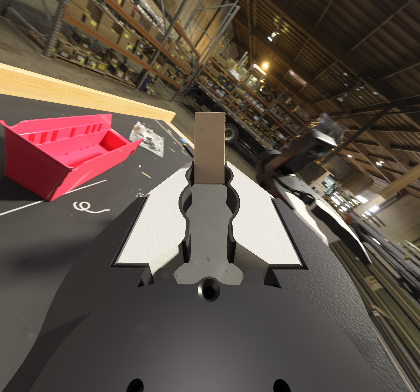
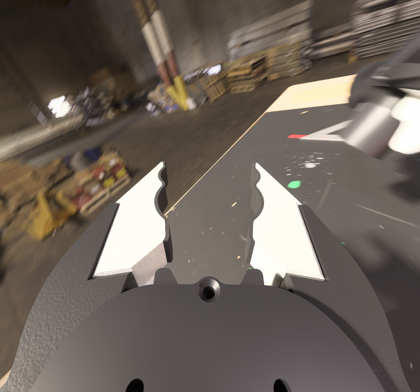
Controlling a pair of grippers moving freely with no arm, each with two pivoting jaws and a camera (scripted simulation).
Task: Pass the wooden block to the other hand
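Observation:
In the left wrist view, my left gripper is shut on the lower end of a pale wooden block. It holds the block upright in the air, above the table's far edge. The right gripper's body shows farther off to the right of the block, apart from it. In the right wrist view, my right gripper is open and empty over the dark table mat. The left gripper's body is a blur at the upper right of that view. I cannot make out the block there.
A red plastic bin stands on the dark mat at the left. A clear bag of small parts lies beyond it. The table has a light wooden border. Warehouse shelving lies beyond the table.

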